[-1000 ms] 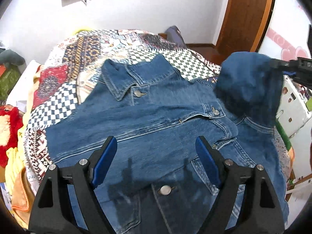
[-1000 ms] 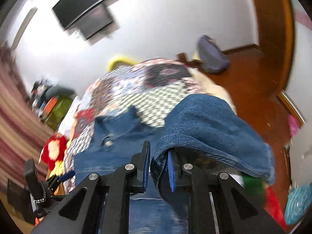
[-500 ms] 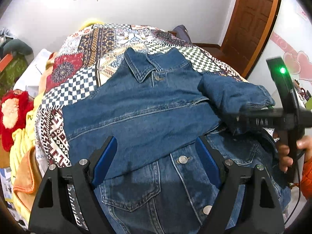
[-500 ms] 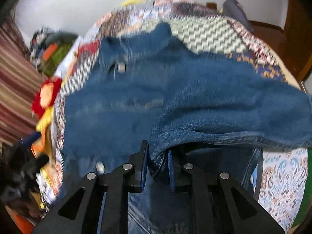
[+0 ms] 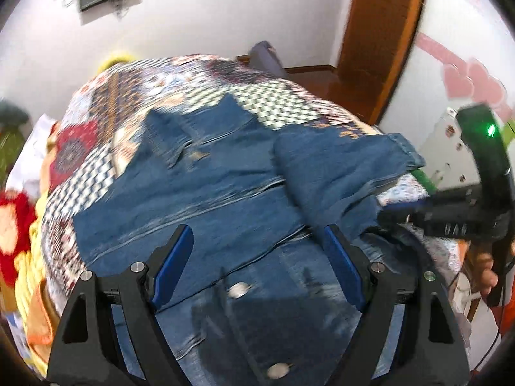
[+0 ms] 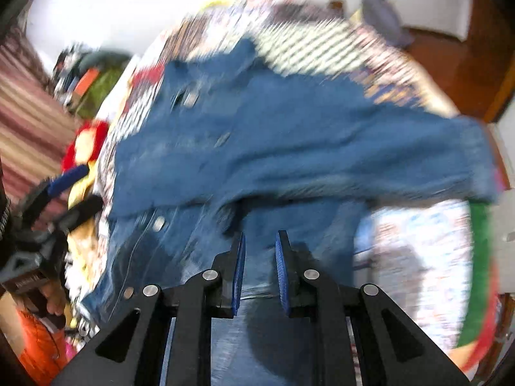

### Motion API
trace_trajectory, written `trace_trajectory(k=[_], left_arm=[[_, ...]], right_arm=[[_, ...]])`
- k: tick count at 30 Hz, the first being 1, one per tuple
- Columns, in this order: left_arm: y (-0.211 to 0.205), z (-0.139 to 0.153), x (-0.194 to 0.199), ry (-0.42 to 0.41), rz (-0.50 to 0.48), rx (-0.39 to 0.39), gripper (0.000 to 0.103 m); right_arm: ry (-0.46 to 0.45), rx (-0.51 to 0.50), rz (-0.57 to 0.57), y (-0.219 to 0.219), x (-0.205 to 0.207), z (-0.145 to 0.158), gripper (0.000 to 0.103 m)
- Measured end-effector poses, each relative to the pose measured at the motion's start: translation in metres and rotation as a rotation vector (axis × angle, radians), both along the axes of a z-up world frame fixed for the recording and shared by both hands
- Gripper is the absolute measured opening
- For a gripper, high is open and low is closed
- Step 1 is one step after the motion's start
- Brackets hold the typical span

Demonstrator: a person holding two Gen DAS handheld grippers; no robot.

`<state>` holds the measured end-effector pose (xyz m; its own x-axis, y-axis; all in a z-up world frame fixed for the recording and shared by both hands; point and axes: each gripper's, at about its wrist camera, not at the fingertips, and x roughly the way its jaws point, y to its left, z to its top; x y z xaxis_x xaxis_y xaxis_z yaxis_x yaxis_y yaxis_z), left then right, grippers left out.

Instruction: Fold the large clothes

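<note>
A blue denim jacket lies front up on the patchwork bed, collar at the far end. Its right sleeve is folded inward across the chest. My right gripper comes in low from the right, and the sleeve's near fold runs into its tips. In the right wrist view the right gripper has its jaws nearly together, shut on that denim sleeve. My left gripper hovers open over the jacket's lower front with nothing between its fingers. It also shows at the left edge as the left gripper.
The patchwork quilt covers the bed. Red and yellow plush things pile at its left edge. A wooden door and a grey-blue bag are beyond the bed. A person's hand holds the right gripper.
The right gripper has come down and carried the sleeve from up in the air onto the jacket's chest. The left gripper shifted a little and stayed open.
</note>
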<state>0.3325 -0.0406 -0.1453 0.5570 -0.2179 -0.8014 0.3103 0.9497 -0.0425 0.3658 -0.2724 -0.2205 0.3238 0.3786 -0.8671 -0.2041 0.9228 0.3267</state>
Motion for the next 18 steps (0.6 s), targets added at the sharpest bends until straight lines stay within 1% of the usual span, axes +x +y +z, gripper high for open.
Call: trace_trajectory(k=[3,5,8,10,13,15,18], left_arm=[[-0.032,0.001,0.013,0.026,-0.067,-0.007,0.082],[-0.058,-0.002,0.024,0.051,-0.117,-0.004,0.082],[-0.100,-0.014,0.041,0.090,-0.191,0.023,0.082],[-0.127,-0.026,0.053,0.133,-0.244,0.026,0.082],[-0.161,-0.047,0.067,0.200,-0.286,0.035,0.082],[-0.181,-0.059,0.074,0.222,-0.316,0.053,0.082],[-0.211,-0.077,0.078,0.248,-0.366,0.101,0.082]], right_arm=[[-0.081,-0.043,-0.079,-0.036,-0.001,0.021,0.015],[-0.113,-0.078,-0.124,-0.058,-0.001,0.029,0.015],[-0.151,-0.132,-0.197,-0.094,-0.006,0.037,0.015],[-0.154,-0.139,-0.237,-0.115,-0.009,0.038,0.015],[-0.133,-0.113,-0.293,-0.142,-0.014,0.032,0.015],[-0.110,-0.098,-0.325,-0.158,-0.016,0.025,0.015],[-0.079,-0.090,-0.363,-0.173,-0.020,0.012,0.015]])
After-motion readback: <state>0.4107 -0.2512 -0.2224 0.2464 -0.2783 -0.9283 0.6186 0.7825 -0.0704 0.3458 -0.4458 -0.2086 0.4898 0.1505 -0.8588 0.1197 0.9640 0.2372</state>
